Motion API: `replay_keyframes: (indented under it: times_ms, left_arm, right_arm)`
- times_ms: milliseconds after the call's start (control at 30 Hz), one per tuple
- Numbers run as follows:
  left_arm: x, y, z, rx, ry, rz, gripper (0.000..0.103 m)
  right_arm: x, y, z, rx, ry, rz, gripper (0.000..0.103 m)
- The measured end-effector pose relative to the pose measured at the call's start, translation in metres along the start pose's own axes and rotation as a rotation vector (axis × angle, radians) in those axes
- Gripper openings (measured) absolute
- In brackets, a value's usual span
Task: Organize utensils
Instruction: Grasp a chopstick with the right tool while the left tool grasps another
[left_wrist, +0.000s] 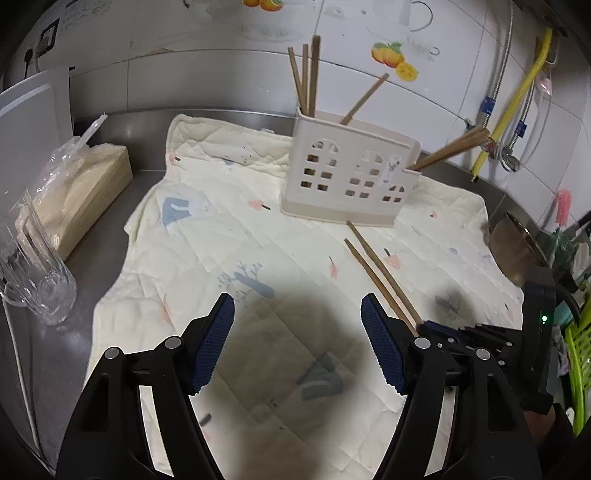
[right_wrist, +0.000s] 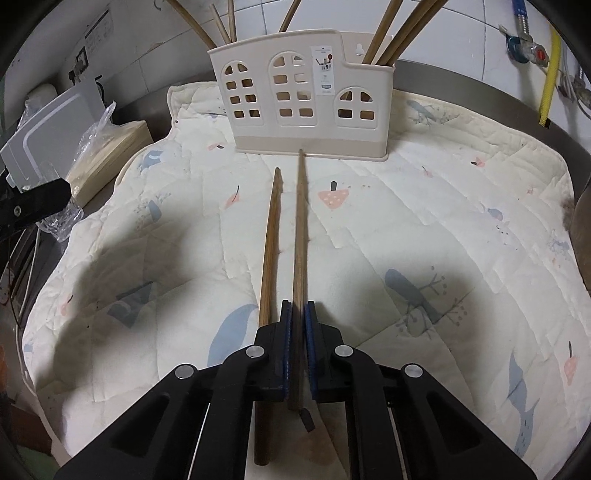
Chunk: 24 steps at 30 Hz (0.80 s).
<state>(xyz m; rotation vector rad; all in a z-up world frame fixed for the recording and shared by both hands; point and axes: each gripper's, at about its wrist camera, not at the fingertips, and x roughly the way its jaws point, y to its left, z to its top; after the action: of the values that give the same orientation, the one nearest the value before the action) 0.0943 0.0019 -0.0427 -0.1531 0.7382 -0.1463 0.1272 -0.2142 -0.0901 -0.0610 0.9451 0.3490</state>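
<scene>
A cream house-shaped utensil holder (left_wrist: 347, 173) (right_wrist: 306, 99) stands at the back of a quilted cloth (left_wrist: 229, 236) (right_wrist: 424, 229) with several wooden chopsticks upright in it. Two loose chopsticks lie on the cloth pointing at the holder. My right gripper (right_wrist: 298, 314) is shut on the right chopstick (right_wrist: 301, 229); the left chopstick (right_wrist: 271, 240) lies free beside the left jaw. In the left wrist view my left gripper (left_wrist: 297, 314) is open and empty above the cloth, and the right gripper (left_wrist: 436, 328) shows at the near end of the two chopsticks (left_wrist: 376, 273).
A clear glass jug (left_wrist: 33, 273) and a bagged stack of wooden sticks (left_wrist: 74, 192) (right_wrist: 107, 151) sit left of the cloth. A grey board (left_wrist: 26, 114) leans at the back left. A metal bowl (left_wrist: 517, 247) and green rack (left_wrist: 580, 354) are on the right. Pipes run along the tiled wall.
</scene>
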Motion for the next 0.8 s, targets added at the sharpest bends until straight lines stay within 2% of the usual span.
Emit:
replay_keyframes:
  times_ms: [300,533,633,800]
  left_arm:
    - [0.009,-0.03,-0.022,0.016,0.046,-0.019,0.071]
    - [0.024,-0.067,-0.044,0.026,0.1,-0.074,0.068]
    - [0.03,-0.082,-0.051,0.024,0.125,-0.11,0.062]
    - [0.045,-0.103,-0.06,0.029,0.181,-0.154,0.044]
  right_arm:
    - [-0.02,-0.008,-0.006,0.012,-0.043,0.007,0.006]
    - [-0.053,-0.023,-0.02,0.039,-0.111,0.003,0.006]
    - [-0.066,-0.032,-0.026,0.061,-0.134,0.008,0.006]
    - [-0.081,-0.044,-0.034,0.087,-0.166,0.009,0.006]
